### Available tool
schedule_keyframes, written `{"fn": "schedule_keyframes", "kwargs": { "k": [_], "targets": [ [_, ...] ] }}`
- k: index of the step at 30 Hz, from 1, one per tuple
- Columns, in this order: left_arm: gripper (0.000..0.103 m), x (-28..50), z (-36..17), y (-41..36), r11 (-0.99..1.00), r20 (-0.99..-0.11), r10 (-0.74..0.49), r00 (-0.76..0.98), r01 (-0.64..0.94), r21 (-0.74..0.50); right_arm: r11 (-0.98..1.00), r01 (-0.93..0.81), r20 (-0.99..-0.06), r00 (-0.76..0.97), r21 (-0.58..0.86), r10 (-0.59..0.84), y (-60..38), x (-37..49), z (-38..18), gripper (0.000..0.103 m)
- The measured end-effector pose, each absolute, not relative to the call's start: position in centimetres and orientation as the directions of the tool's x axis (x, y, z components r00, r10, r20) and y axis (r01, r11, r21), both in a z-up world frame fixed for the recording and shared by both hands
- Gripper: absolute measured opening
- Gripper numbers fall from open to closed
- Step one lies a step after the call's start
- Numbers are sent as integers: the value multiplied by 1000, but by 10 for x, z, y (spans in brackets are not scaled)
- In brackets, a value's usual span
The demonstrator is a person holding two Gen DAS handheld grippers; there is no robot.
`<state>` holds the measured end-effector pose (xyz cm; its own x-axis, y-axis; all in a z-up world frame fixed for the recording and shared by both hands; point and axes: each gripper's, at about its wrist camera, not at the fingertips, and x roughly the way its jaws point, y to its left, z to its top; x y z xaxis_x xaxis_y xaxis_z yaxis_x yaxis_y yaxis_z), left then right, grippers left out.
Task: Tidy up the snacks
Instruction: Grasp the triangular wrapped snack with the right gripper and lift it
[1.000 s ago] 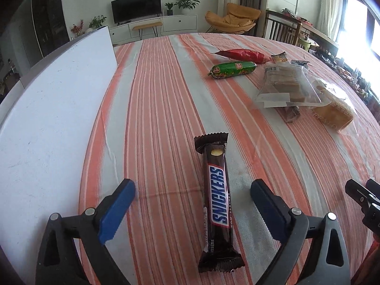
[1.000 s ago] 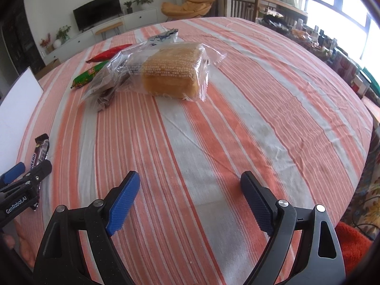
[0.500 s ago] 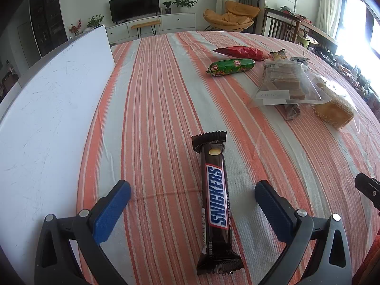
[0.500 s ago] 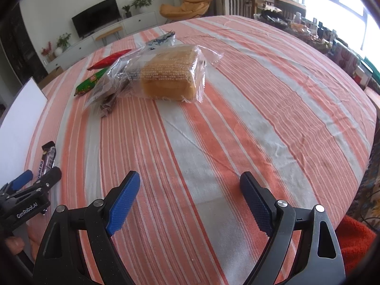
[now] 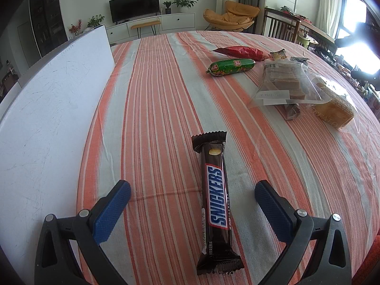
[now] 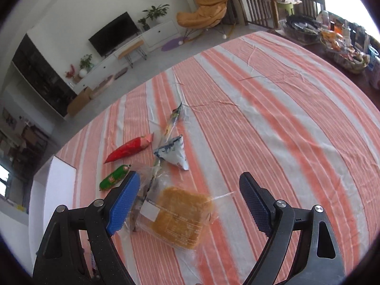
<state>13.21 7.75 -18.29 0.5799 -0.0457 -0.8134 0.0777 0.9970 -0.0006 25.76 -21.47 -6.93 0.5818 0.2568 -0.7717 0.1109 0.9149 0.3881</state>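
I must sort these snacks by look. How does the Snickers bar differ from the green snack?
The Snickers bar has a dark brown wrapper; the green snack is green with red ends. The bar is flat with crimped ends; the green snack is round like a sausage. The bar lies between the left gripper's open jaws; the green snack lies far off. Both rest sealed on the cloth.

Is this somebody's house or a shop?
Most likely a home's living and dining room: a television on a white cabinet, an orange lounge chair, and a table under a striped tablecloth.
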Motion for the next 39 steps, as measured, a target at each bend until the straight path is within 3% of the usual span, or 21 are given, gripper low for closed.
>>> {"fn": "schedule_keyframes", "kwargs": {
  "k": [9, 10, 11, 12, 13, 28, 35, 39],
  "targets": [
    [103, 132, -183, 78, 997, -813, -46, 580, 78, -1, 954, 98, -898, 375, 285, 230, -149, 351, -133, 85],
    [103, 132, -183, 78, 997, -813, -46, 580, 77, -1, 954, 108, -905, 363, 278, 223, -150, 354, -138, 75],
    [103, 132, -183, 78, 997, -813, -46, 580, 77, -1, 955, 115, -910, 353, 274, 218, -151, 356, -142, 53],
    [103, 132, -183, 78, 997, -813, -46, 580, 77, -1, 951, 123, -911, 344, 284, 227, -154, 356, -145, 47],
    [103, 132, -183, 78, 997, -813, -46, 580, 77, -1, 941, 136, -901, 359, 310, 244, -160, 354, -144, 16],
    [103, 132, -183, 78, 997, -813, -46, 580, 77, -1, 894, 155, -828, 467, 421, 309, -253, 235, -77, 15],
    [103, 132, -183, 78, 997, -813, -46, 580, 77, -1, 742, 226, -772, 277, 631, 572, -273, 158, -134, 16],
    [103, 132, -183, 78, 997, -813, -45, 580, 77, -1, 743, 300, -800, 288, 598, 527, -287, 137, -163, 24]
  ]
}}
